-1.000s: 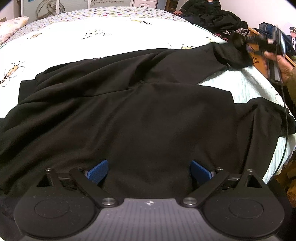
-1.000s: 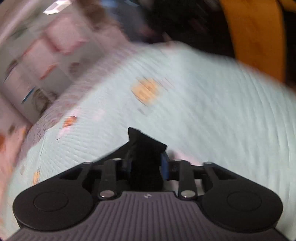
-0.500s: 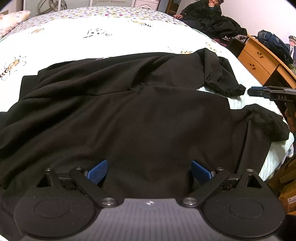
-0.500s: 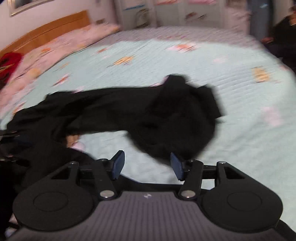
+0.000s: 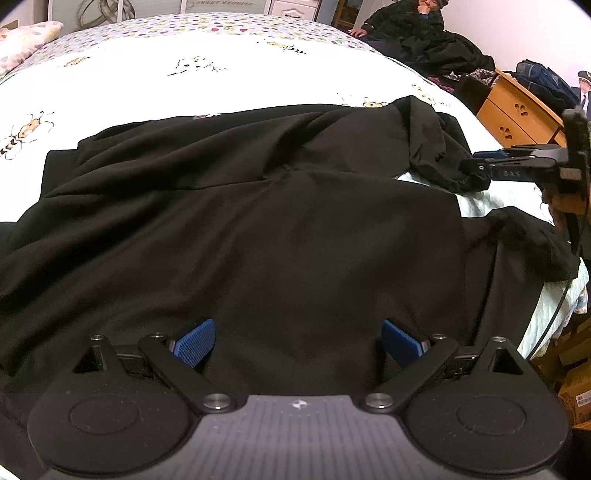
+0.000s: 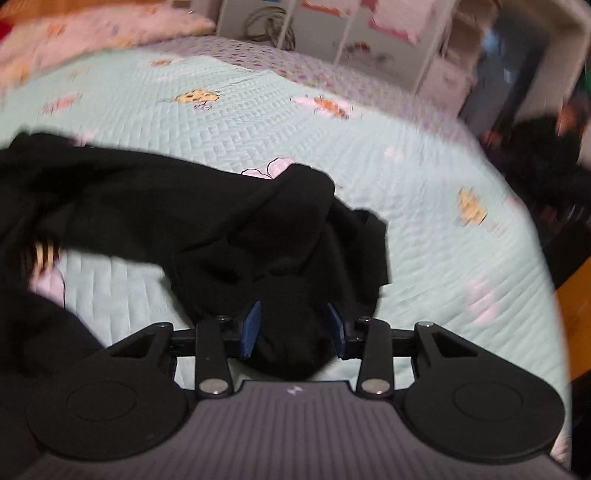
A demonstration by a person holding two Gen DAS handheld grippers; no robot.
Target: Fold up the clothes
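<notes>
Black fabric is basically the whole show here: one black garment [image 5: 258, 229] spread across the pale quilted bed cover [image 5: 147, 74], two grippers, one pillow [image 5: 26, 44] up at the far corner. The garment's body lies mostly flat, with one sleeve [image 6: 295, 236] bunched up toward the right edge of the bed and another fold drooping over the near-right corner. Past the garment's far edge there's plenty of bare quilt to work on; the right side is tighter, with a wooden dresser [image 5: 517, 110] just beside the bed. A person in dark clothes [image 5: 413, 33] sits off at the far end. The left gripper [image 5: 297, 341] angles down over the garment's near part, jaws spread wide, blue pads [image 5: 194, 341] clear of any grip. The right gripper [image 6: 293, 330] comes in low and roughly level from the right edge, jaws closing with the sleeve's bunched cuff sitting between the pads; the blur makes it hard to tell if they're pressing yet.
</notes>
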